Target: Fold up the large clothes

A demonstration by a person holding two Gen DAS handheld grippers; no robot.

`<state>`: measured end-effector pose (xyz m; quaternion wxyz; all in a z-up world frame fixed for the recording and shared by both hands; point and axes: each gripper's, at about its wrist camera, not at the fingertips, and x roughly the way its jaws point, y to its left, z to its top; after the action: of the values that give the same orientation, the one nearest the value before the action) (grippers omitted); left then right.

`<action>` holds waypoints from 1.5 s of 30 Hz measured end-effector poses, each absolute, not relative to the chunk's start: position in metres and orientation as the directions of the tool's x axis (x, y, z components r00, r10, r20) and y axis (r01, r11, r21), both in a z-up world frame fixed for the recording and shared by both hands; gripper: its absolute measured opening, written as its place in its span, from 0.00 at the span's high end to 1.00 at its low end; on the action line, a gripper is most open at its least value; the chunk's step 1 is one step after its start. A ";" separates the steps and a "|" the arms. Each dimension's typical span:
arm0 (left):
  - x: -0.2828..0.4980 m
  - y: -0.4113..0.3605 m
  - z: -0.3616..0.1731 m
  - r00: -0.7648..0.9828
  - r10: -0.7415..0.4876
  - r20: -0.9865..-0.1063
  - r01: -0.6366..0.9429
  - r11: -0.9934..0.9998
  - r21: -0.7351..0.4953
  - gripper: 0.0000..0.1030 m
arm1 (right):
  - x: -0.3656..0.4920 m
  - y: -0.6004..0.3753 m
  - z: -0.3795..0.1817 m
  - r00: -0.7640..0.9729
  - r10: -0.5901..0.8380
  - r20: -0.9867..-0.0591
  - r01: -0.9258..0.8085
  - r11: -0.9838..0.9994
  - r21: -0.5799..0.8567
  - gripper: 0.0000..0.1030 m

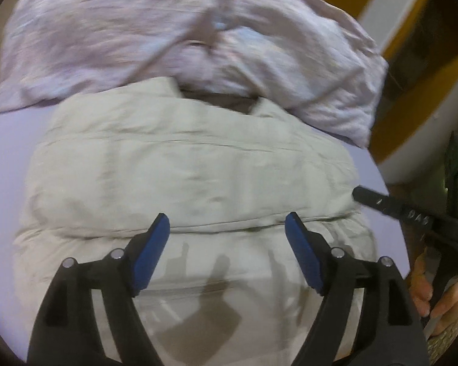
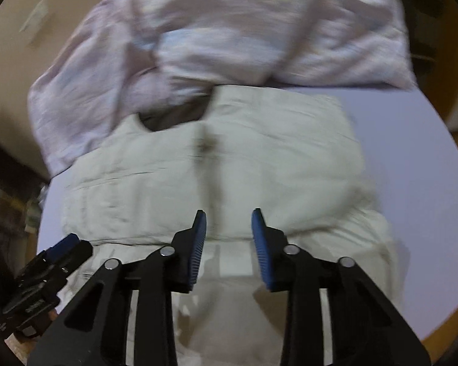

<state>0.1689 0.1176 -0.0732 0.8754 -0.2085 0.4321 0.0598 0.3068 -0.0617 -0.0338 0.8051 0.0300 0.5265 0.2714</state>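
Observation:
A beige garment [image 1: 192, 164] lies folded in layers on a round lilac table [image 1: 9, 152], its collar opening at the far side. My left gripper [image 1: 227, 216] hangs just above its near fold, open wide, with nothing between the blue pads. In the right wrist view the same beige garment [image 2: 259, 152] fills the middle, and my right gripper [image 2: 229, 212] hovers over its near part, jaws narrowly apart and empty. The right gripper's black finger [image 1: 381, 204] reaches the cloth's right edge. The left gripper [image 2: 64, 244] shows at the lower left.
A crumpled pale pink garment [image 1: 137, 36] lies heaped at the far side of the table, touching the beige one's collar; it also shows as the pink heap [image 2: 229, 24]. A hand [image 1: 427, 289] grips the right tool. The table edge [image 2: 412, 152] curves off to a wooden floor.

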 end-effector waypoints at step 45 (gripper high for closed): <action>-0.022 0.260 -0.166 0.420 -0.302 -0.856 -0.527 0.686 -0.501 0.22 | 0.295 -0.333 -0.170 -0.116 0.575 -0.810 0.127 0.817 0.562 0.21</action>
<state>-0.0222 0.2598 -0.1658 0.7477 -0.3889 0.5330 0.0754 0.2953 -0.3328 -0.1696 0.6191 0.2420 0.7249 0.1810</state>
